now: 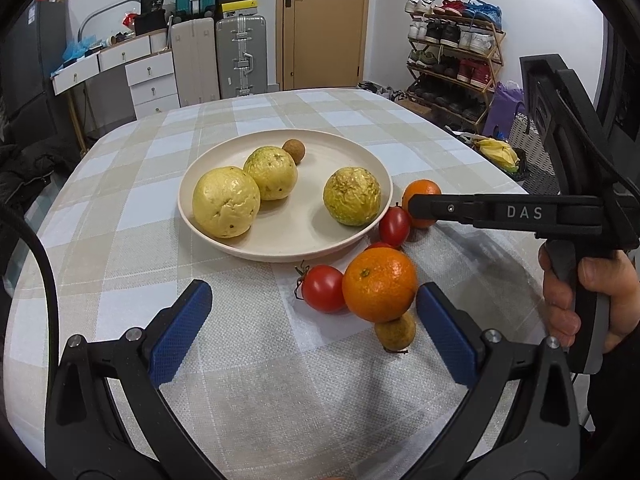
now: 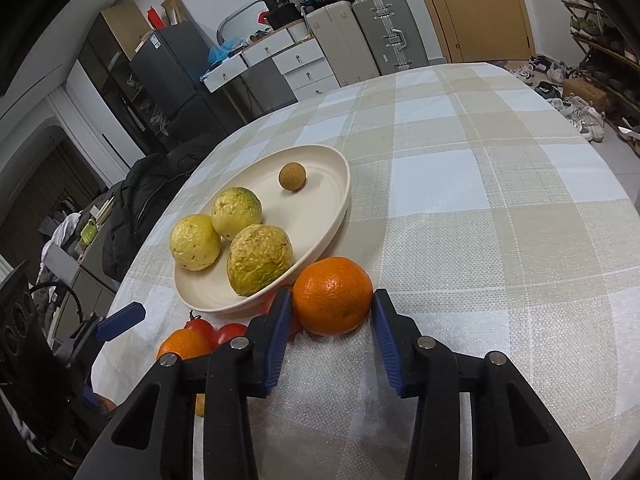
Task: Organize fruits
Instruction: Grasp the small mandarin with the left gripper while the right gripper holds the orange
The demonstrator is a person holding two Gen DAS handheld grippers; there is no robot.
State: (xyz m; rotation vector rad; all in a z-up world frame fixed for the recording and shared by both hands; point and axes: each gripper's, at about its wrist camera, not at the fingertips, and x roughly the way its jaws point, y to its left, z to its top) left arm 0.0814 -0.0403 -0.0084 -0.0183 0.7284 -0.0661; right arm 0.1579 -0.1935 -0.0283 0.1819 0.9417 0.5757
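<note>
A cream plate [image 1: 280, 246] [image 2: 336, 184] on the checked table holds three yellow-green guavas [image 1: 226, 207] [image 2: 259, 259] and a small brown longan [image 1: 294, 151] [image 2: 292, 176]. Beside its near right rim lie two oranges, red tomatoes [image 1: 323, 288] and another longan [image 1: 395, 332]. My left gripper [image 1: 314, 304] is open and empty, its right pad next to the near orange [image 1: 379, 283]. My right gripper [image 2: 329, 306] has its blue pads on both sides of the far orange [image 2: 332, 295] [image 1: 420, 194], which rests on the table; the jaws look close to its skin.
The checked tablecloth [image 2: 480, 220] stretches wide to the right of the plate. Suitcases [image 1: 240, 56], drawers and a shoe rack [image 1: 452, 56] stand beyond the far edge. A dark chair [image 1: 560, 128] stands at the table's right side.
</note>
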